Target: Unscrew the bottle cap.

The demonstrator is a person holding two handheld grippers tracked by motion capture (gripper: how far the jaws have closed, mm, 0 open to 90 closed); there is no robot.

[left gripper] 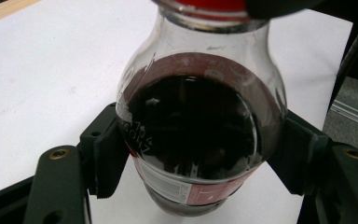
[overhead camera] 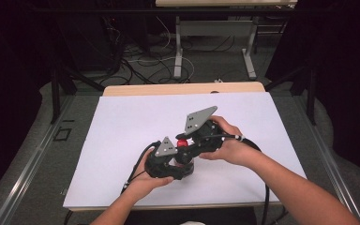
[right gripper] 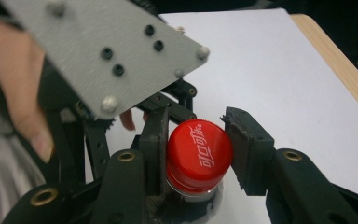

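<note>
high view: we stand a small bottle [left gripper: 200,135] of dark drink on the white sheet [overhead camera: 122,126] near the table's front. our left gripper [overhead camera: 168,166] clamps its round body, both pads tight to the glass, we judge to stop it turning. our right gripper [right gripper: 198,149] comes from above with its jaws closed on the red cap [right gripper: 198,154], which looks set for unscrewing. the cap seems not yet off.

table [overhead camera: 183,88] — wood edge | white sheet [overhead camera: 122,126] covers it | bottle [left gripper: 196,135] — standing on sheet
</note>
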